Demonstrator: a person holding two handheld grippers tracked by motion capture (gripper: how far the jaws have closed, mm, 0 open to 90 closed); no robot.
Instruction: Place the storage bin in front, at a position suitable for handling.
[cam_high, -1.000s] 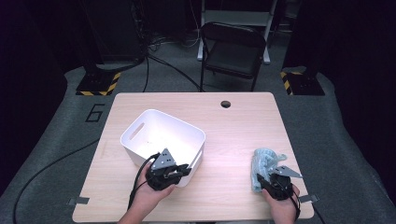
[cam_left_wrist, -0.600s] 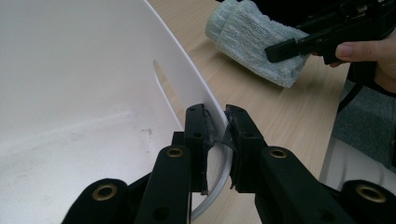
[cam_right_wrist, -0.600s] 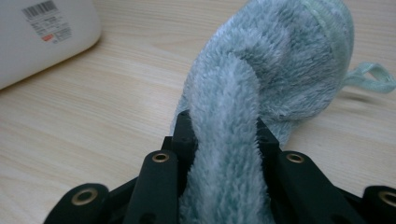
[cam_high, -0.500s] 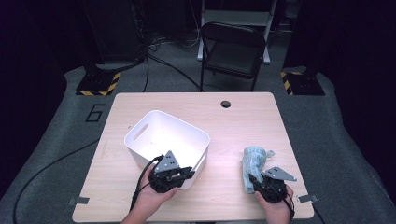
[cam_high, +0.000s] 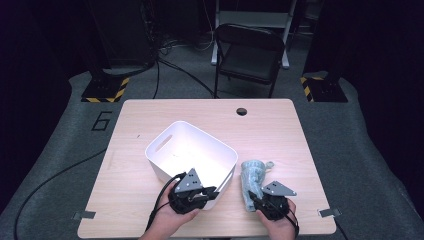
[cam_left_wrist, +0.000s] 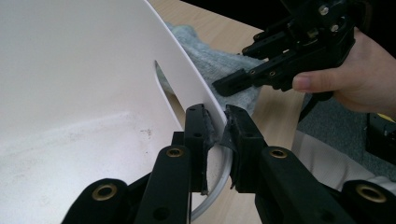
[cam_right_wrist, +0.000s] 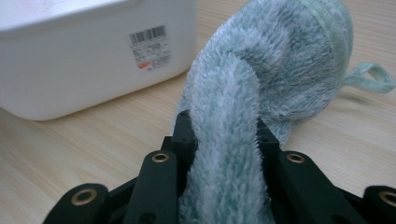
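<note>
Two grips are in force: your left gripper (cam_left_wrist: 215, 125) is clamped on the near rim of the white bin (cam_high: 165, 150), apparently to steady it, and your right gripper (cam_right_wrist: 223, 128) is pinched on a fold of the pale green towel (cam_high: 251, 176). The towel lies on the desk (cam_high: 280, 130) just right of the bin, outside it. The bin holds nothing beyond faint scuff marks.

Beyond my wooden worktop (cam_high: 280, 130) a black folding chair (cam_high: 250, 57) stood on grey floor (cam_high: 360, 145), with striped weighted bases (cam_high: 102, 91) either side.
</note>
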